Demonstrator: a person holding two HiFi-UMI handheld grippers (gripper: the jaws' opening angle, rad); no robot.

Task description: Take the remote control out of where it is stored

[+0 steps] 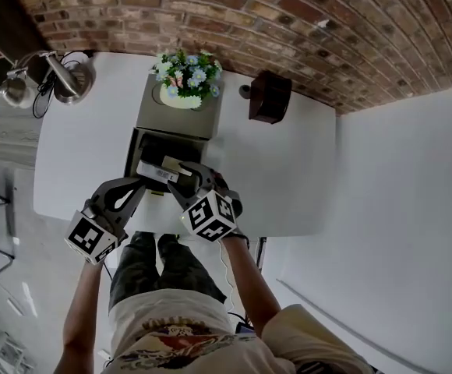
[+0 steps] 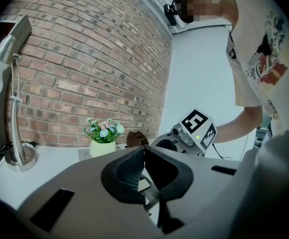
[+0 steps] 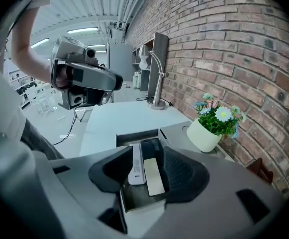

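Black ribbed jaws of the right gripper [image 3: 148, 156] stand apart above the open drawer [image 3: 134, 136]. Between them, at the centre of the right gripper view, the pale grey remote control [image 3: 136, 166] lies flat in the drawer, beside a cream slab [image 3: 153, 178] and a black piece [image 3: 152, 148]. The left gripper [image 2: 144, 151] has its jaws together on nothing, just left of the drawer in the head view. Further back, a flower pot [image 3: 207, 133] stands on a grey cabinet [image 1: 181, 111] on the white worktop [image 1: 288, 170].

Pretty bright, even lighting overall, ceiling strip lights [image 3: 82, 31] glowing in the right gripper view, white table [image 1: 288, 170] almost blown out, soft shadows only, and heavy fisheye curving the brick wall [image 1: 288, 22] with black corners in the 2 gripper views.
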